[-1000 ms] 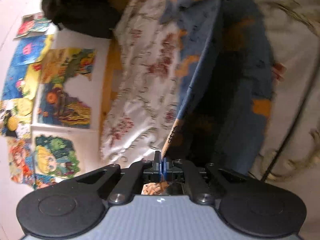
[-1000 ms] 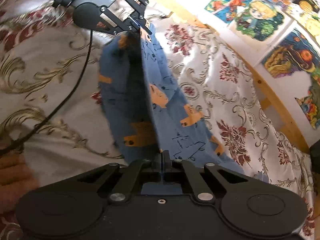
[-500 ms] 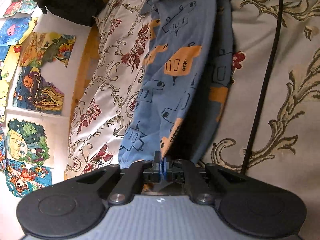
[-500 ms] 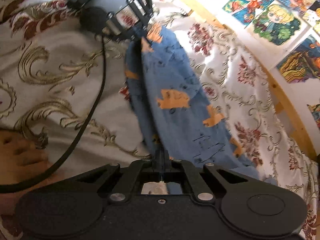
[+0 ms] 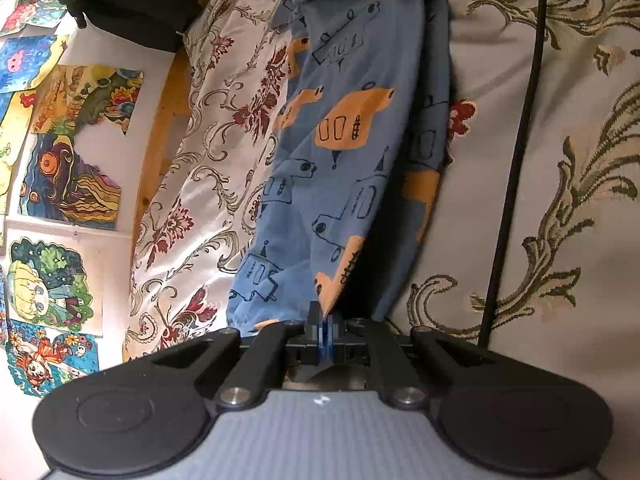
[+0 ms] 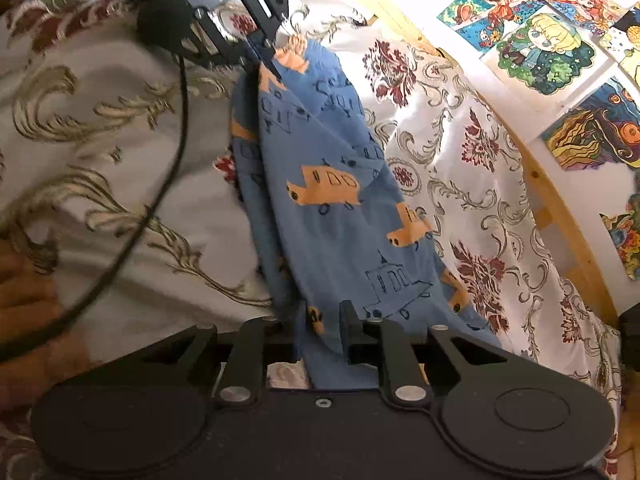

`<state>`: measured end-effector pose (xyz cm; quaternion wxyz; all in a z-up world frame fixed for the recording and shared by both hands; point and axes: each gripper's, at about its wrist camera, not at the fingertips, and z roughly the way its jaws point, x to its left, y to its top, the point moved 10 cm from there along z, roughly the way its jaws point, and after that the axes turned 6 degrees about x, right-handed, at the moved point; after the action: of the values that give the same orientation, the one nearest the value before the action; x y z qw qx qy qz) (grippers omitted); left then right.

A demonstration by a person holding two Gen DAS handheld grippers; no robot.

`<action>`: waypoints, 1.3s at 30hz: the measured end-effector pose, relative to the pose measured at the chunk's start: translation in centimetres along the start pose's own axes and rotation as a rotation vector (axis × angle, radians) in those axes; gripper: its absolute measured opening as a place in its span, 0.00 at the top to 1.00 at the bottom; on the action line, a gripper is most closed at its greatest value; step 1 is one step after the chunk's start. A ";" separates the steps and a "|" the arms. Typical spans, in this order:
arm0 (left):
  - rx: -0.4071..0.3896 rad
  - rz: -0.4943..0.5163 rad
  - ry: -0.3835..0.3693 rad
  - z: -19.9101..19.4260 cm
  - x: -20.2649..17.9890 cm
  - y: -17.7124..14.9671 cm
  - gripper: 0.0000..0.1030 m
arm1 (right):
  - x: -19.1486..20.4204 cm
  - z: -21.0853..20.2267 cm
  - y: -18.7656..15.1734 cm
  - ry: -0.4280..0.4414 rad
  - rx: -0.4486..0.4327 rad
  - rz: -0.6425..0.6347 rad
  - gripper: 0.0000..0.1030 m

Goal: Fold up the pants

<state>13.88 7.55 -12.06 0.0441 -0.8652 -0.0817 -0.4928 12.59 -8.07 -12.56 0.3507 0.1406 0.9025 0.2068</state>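
1. The pants point(image 5: 340, 152) lie stretched in a long strip across the floral bedspread point(image 5: 560, 160).
2. Left gripper point(image 5: 325, 322) is pinched tight on one end; right gripper point(image 6: 320, 320) has its fingers apart around the other.
3. I'd lay both ends flat and square before letting go.

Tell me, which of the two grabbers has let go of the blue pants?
The right gripper: its fingers stand apart around the pants, while the left gripper is pinched shut on them.
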 end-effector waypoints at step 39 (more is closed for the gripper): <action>-0.235 -0.465 0.047 -5.2 0.9 27.8 0.00 | -19.1 -6.2 -17.7 -0.332 0.036 0.963 0.01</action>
<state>15.07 -20.50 -8.54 -0.1691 -0.8107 -0.2195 -0.5157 20.06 -32.84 -5.75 0.3520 0.5775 0.6709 0.3043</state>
